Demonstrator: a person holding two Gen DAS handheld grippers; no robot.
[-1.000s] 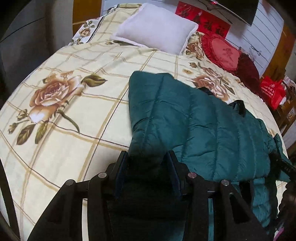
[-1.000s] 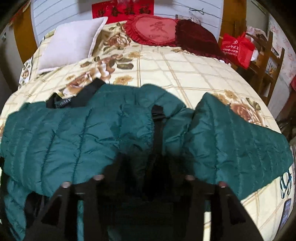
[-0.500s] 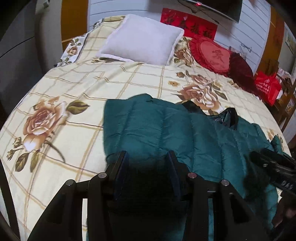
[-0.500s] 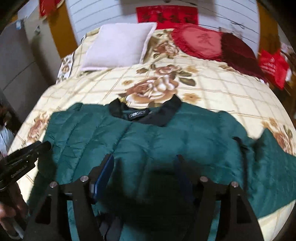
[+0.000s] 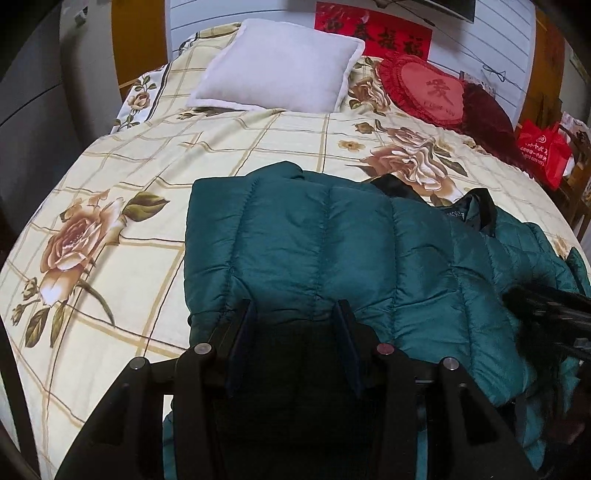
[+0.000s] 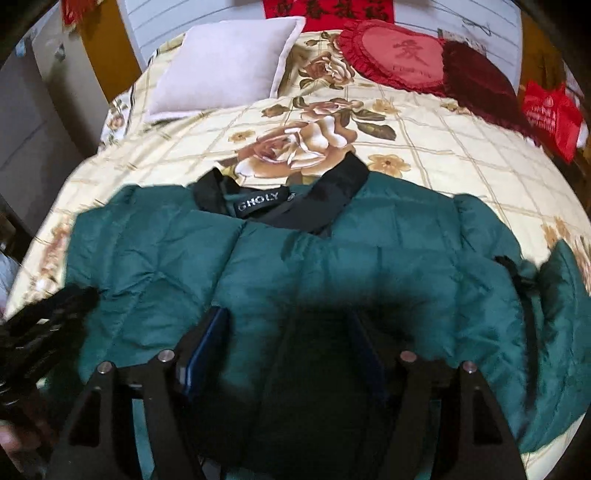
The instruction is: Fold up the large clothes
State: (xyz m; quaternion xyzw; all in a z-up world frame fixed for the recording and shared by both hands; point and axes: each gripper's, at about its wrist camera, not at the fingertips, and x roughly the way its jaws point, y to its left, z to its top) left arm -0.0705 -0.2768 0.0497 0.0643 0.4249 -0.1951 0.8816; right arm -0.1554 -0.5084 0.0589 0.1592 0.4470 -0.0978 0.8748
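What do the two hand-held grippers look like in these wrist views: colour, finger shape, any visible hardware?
Both are matte black. The left hand-held gripper has two flat fingers with dark blue pads and angular linkage arms with round silver pivot pins. The right hand-held gripper has the same black linkage, silver pins and blue pads. No cables, markings or sleeves show.

Jacket [image 6: 369, 266]: dark teal-green, quilted stitching, black collar [image 6: 325, 206] w/ black label showing pale lettering. Bedspread [image 5: 221, 147]: cream w/ tan-brown grid lines & big pink-brown roses, olive leaves. Pillow [image 5: 280, 62]: plain pale grey-lilac. Heart cushion [image 5: 424, 88]: red, ruffled, darker red character. Cushion beside it [image 5: 487, 110]: deep maroon. Bag [image 5: 543, 147]: bright red w/ white print. Wall banner [image 5: 373, 33]: red, dark characters.
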